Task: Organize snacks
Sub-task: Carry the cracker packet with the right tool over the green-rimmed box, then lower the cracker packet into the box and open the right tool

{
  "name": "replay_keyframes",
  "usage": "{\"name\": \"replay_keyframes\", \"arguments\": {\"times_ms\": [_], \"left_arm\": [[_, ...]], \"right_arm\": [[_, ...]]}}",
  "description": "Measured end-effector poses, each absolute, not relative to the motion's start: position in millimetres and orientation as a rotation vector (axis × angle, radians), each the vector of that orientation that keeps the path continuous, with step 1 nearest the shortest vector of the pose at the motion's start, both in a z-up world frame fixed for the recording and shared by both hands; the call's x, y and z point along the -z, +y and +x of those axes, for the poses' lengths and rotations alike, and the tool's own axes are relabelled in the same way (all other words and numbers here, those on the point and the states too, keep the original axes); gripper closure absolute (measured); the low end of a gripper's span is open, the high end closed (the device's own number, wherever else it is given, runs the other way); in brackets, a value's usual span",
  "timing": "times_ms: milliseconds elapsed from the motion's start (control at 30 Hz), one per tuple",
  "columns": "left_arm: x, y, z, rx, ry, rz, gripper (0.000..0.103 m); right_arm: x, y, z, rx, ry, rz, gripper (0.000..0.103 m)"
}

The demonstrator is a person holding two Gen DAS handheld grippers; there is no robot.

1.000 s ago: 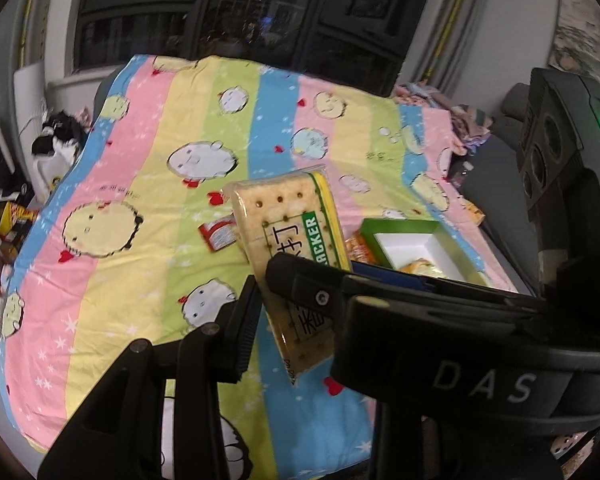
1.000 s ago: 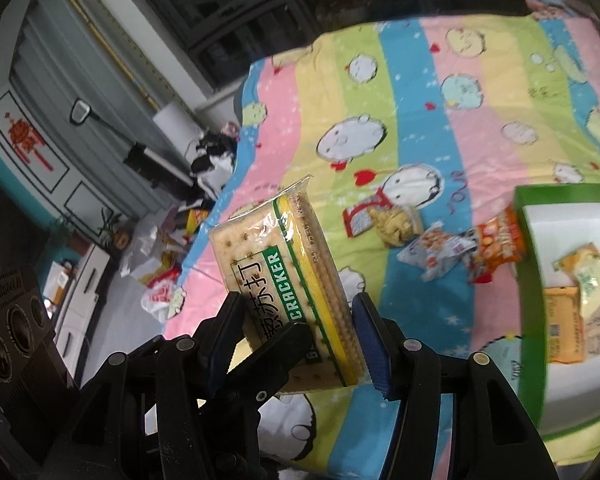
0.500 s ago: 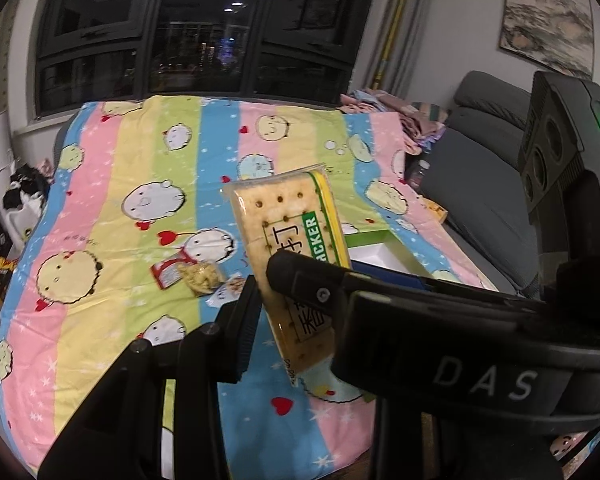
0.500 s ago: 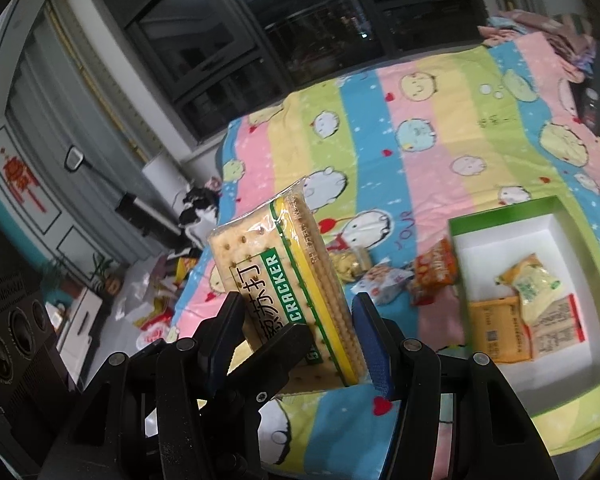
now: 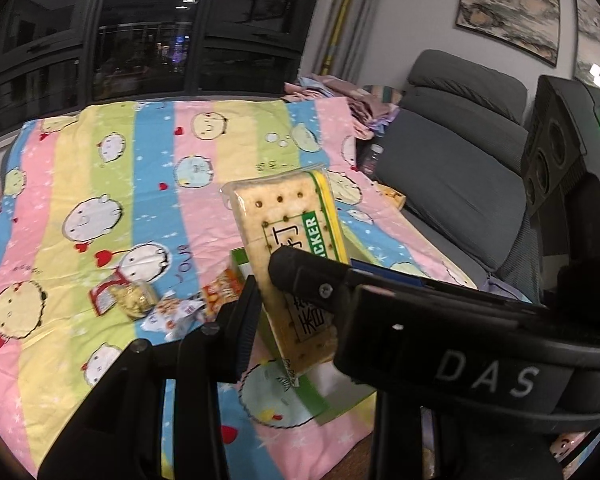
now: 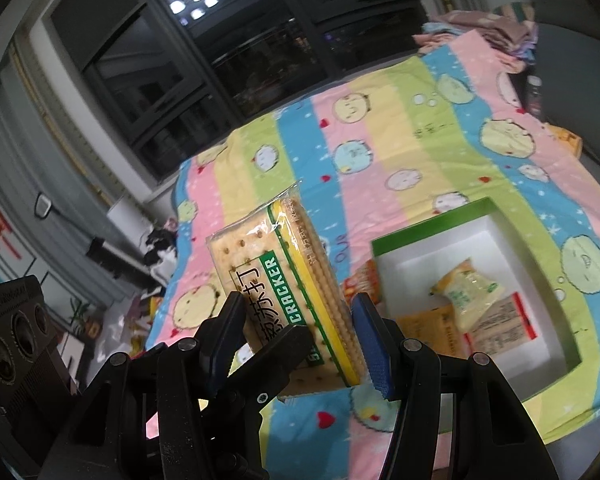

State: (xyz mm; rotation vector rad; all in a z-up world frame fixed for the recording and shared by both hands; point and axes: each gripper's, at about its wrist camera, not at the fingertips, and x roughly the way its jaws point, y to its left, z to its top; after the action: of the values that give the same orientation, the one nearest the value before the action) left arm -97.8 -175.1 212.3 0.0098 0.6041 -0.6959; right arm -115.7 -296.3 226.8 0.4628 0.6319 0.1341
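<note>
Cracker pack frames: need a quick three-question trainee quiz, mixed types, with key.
1. True or false: the cracker pack lies flat on the striped blanket.
2. Which grippers clamp the pack? A) left gripper only B) right gripper only C) both
3. Fill in: the snack packets already sorted lie inside the green-rimmed ____.

Key:
1. False: it is held up off the blanket.
2. C: each gripper's fingers press on the pack.
3. box, white inside, with several packets in it; other snacks lie loose on the blanket beside it.
</note>
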Motion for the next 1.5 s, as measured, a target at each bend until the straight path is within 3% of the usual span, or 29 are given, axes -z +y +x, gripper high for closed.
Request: {"name": "replay_keyframes", "arguments": {"times_ms": [600,1500], "left_arm": [[-174.9,-247.1,-54.7,0.789,0.707,0.068,0.071],[-132.6,-289.0,-16.2,0.812,0.846,0.075,0.071]], "right_arm": [[-187.5,-365.3,-88.4,-0.022,0.638,0.547,0.045],[-141.6,-408.1,-56.5,0.035,0.710,0.635,0.045]]}}
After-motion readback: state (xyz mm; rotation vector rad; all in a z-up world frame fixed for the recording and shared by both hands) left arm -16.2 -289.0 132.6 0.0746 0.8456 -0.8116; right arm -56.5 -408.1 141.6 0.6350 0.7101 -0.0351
